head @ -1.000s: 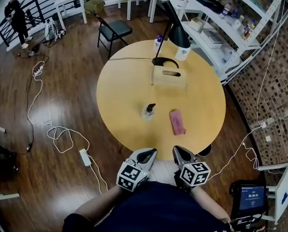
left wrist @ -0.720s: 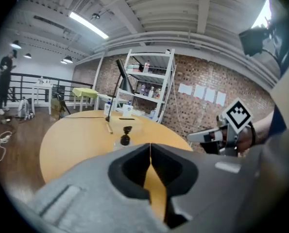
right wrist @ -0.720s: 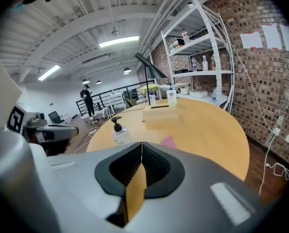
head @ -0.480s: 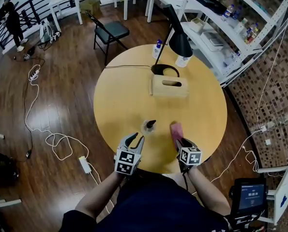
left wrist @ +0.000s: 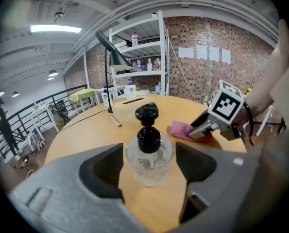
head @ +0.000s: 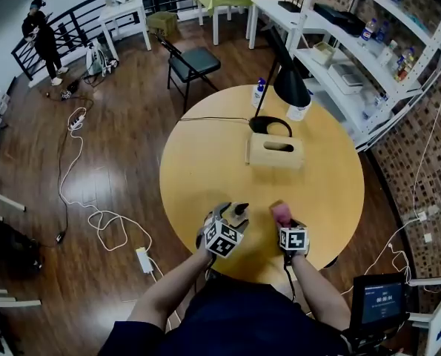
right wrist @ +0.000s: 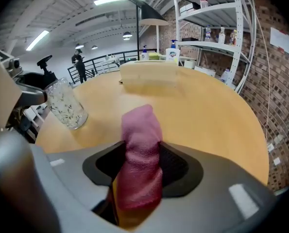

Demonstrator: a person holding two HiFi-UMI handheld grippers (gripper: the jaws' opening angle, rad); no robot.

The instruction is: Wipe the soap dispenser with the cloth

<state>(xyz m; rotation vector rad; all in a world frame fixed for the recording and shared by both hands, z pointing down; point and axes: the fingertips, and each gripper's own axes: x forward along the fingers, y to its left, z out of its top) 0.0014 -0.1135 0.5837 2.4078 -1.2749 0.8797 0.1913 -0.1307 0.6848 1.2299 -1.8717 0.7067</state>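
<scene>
On the round wooden table (head: 198, 162) a clear glass soap dispenser (head: 238, 213) with a black pump stands upright near the front edge. My left gripper (head: 228, 215) straddles the dispenser (left wrist: 149, 154); its jaws are opening, with a gap on each side of the glass. To its right lies a folded pink cloth (head: 282, 213). My right gripper (head: 286, 224) has come down over the cloth (right wrist: 142, 144); its jaws are opening and the cloth lies between them on the table. The left gripper view also shows the cloth (left wrist: 181, 129) and the right gripper (left wrist: 202, 128).
A wooden tissue box (head: 276, 151), a black desk lamp (head: 283, 84) and a blue-capped bottle (head: 260, 89) stand on the far half of the table. A folding chair (head: 194, 61) is behind it, shelves (head: 353, 43) at the right, and cables (head: 94, 213) on the floor at the left.
Both grippers came forward and down from the table's near edge. Their jaws went from shut to open, the left around the dispenser and the right over the cloth.
</scene>
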